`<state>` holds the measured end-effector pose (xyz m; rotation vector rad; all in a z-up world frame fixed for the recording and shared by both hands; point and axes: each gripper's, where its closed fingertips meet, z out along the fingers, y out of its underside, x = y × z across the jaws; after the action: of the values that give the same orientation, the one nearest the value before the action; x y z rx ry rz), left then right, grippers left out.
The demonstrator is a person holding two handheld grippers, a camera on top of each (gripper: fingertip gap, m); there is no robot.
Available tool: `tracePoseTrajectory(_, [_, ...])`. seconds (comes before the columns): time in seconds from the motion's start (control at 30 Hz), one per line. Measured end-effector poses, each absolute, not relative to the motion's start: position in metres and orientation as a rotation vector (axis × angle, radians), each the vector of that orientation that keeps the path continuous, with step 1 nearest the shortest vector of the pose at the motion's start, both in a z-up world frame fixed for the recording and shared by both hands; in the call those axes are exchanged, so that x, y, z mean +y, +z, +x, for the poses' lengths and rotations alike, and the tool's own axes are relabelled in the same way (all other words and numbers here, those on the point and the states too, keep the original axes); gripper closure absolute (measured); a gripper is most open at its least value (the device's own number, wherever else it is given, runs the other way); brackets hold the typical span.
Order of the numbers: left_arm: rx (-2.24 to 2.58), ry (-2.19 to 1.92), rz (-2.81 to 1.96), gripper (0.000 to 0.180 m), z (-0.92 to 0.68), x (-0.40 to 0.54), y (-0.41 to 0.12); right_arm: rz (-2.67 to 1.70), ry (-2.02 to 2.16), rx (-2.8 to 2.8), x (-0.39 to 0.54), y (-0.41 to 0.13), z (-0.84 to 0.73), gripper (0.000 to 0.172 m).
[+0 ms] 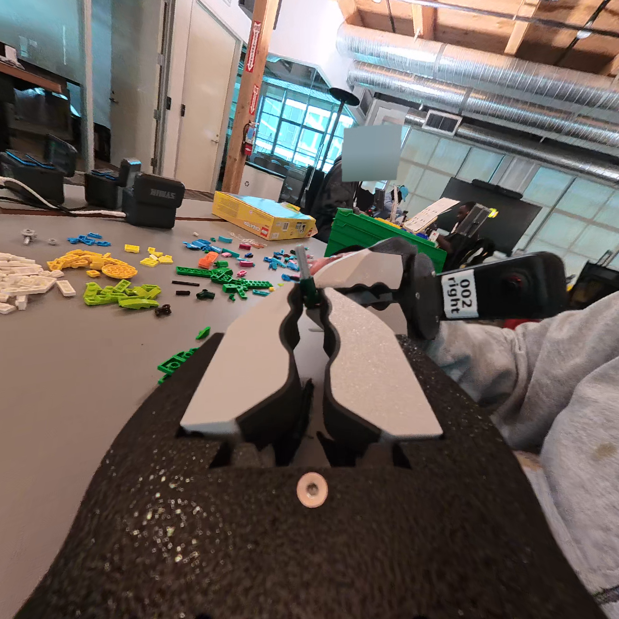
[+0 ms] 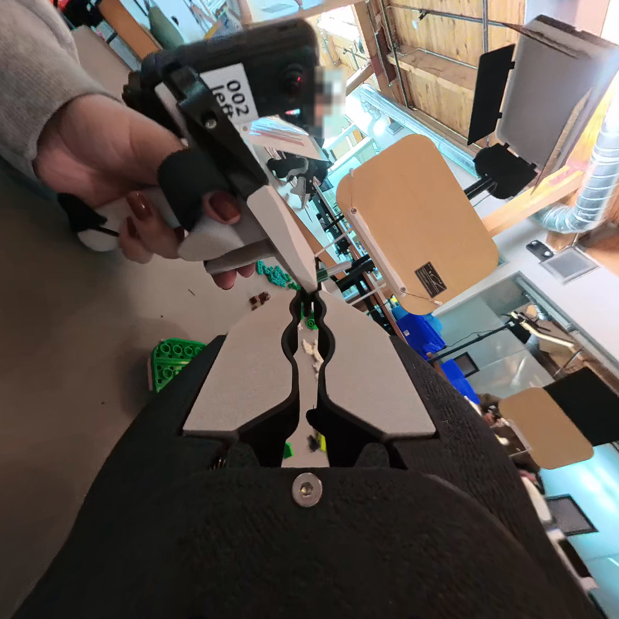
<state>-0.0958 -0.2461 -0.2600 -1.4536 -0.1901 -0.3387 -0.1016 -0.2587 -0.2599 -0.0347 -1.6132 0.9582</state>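
Observation:
In the left wrist view my left gripper (image 1: 308, 295) is shut on a small dark green connector (image 1: 308, 288), held above the grey table (image 1: 83, 385). A grey axle (image 1: 302, 263) sticks up out of the connector. My right gripper (image 1: 321, 278) comes in from the right, and its tips meet the same piece just above my left pads. In the right wrist view my right gripper (image 2: 306, 299) is shut on a dark end of the connector (image 2: 305, 306). The left gripper (image 2: 310, 284) comes down from the upper left, with the green piece and its axle (image 2: 336, 269) beside its tip.
Sorted piles of bricks lie on the table: white (image 1: 20, 281), yellow (image 1: 90, 264), lime (image 1: 120, 296), green (image 1: 227, 279) and blue (image 1: 278, 263). A yellow box (image 1: 264, 217), black cases (image 1: 150, 204) and a green bin (image 1: 368, 234) stand behind. A green holed plate (image 2: 170, 358) lies near my right gripper. My two grippers' fingertips are within a few centimetres of each other.

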Motion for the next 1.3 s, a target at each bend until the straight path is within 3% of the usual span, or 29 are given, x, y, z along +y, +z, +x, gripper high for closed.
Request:
tracePoseTrajectory(0.17, [-0.1,-0.053,-1.546,0.171,-0.109,-0.252,-0.263,-0.113,0.961,-1.768,-0.247,-0.276,-0.104,0.155])
tracePoseTrajectory(0.3, [0.183,0.47,-1.693,0.172,-0.12,-0.258,-0.274,-0.295,1.229,-1.868,-0.246,-0.271,-0.099,0.148])
tracePoseTrajectory(0.47, [0.55,1.03,-1.828,0.171,-0.124,-0.259,-0.294,-0.165,0.66,-1.837,-0.233,-0.282,-0.114,0.148])
tracePoseTrajectory(0.57, [0.567,1.03,-1.931,0.171,-0.122,-0.254,-0.306,0.038,0.2,-1.789,-0.232,-0.294,-0.119,0.148])
tracePoseTrajectory(0.67, [0.587,1.069,-1.986,0.171,-0.124,-0.253,-0.31,0.138,0.089,-1.788,-0.241,-0.303,-0.119,0.149])
tracePoseTrajectory(0.83, [0.616,1.097,-2.002,0.171,-0.121,-0.252,-0.313,0.201,0.017,-1.753,-0.247,-0.304,-0.12,0.169])
tracePoseTrajectory(1.3, [0.648,1.049,-1.946,0.172,-0.108,-0.257,-0.302,0.208,0.166,-1.77,-0.248,-0.297,-0.11,0.169])
